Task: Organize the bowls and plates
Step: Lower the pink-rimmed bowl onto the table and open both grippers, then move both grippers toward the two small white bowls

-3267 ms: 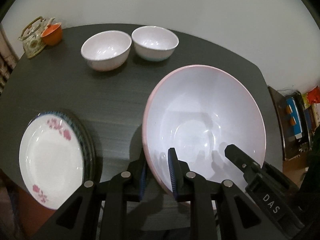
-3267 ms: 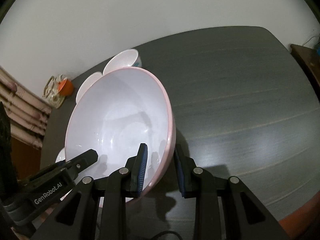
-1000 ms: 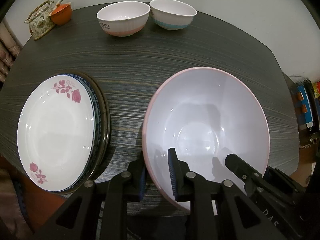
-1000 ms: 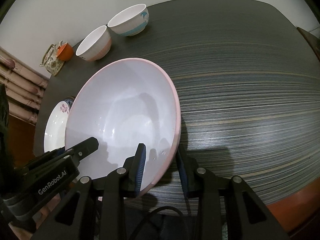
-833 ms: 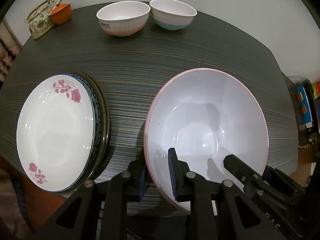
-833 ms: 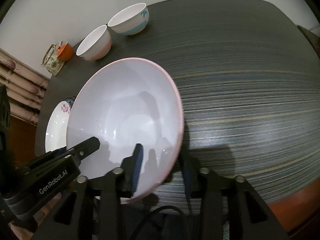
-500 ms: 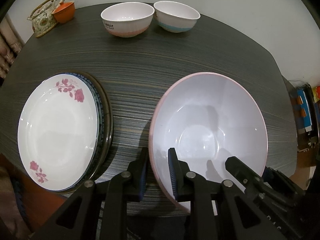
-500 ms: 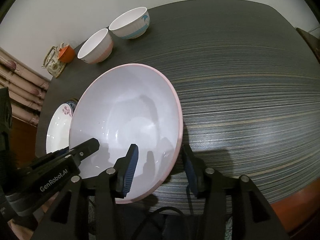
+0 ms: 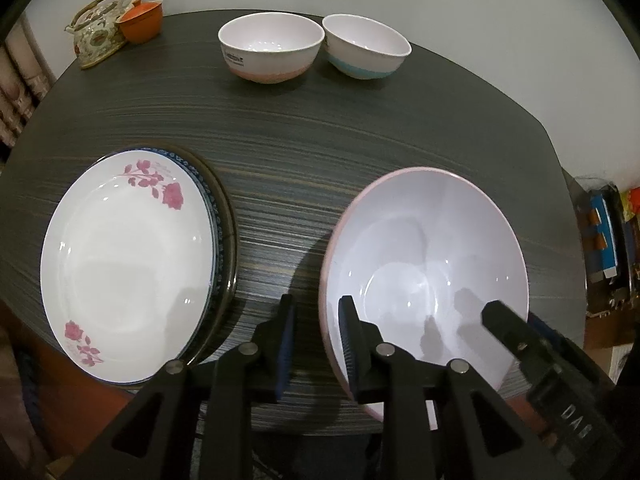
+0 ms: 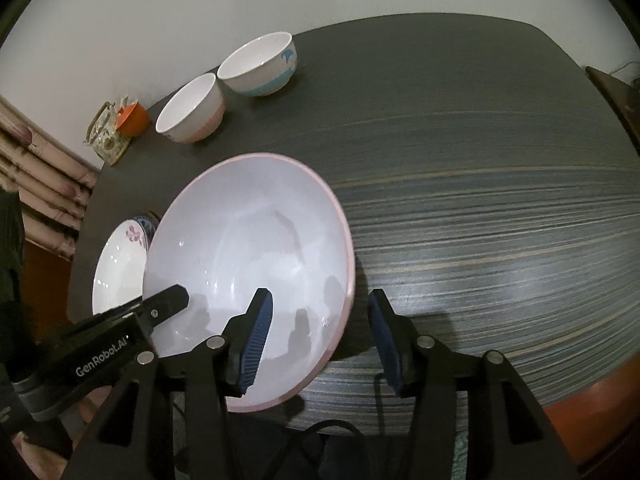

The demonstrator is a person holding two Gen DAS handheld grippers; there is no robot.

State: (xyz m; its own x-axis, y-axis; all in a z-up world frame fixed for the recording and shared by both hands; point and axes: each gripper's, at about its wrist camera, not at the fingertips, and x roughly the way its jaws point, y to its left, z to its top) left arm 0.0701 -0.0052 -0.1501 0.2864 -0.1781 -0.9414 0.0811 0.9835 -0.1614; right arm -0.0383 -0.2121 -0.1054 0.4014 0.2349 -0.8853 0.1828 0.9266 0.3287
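A large white bowl with a pink rim (image 9: 424,264) (image 10: 248,248) rests on the dark table (image 9: 280,140) near its front edge. My left gripper (image 9: 316,340) straddles the bowl's left rim. Its jaws are opening, and a strip of table shows between the outer pad and the rim. My right gripper (image 10: 320,340) straddles the right rim with its jaws opening wide, both pads off the bowl. Left of the bowl lies a stack of plates (image 9: 124,268) (image 10: 120,264), topped by a white one with red flowers.
Two small bowls stand at the table's back, one pink-banded (image 9: 270,50) (image 10: 190,108) and one blue-banded (image 9: 366,50) (image 10: 258,64). A teapot (image 9: 98,28) and an orange cup (image 9: 140,20) sit in the far left corner. Bare tabletop stretches right of the big bowl (image 10: 500,200).
The big bowl came down from a tilted, lifted hold onto the table. The right jaws spread wide off its rim, and the left jaws loosened slightly.
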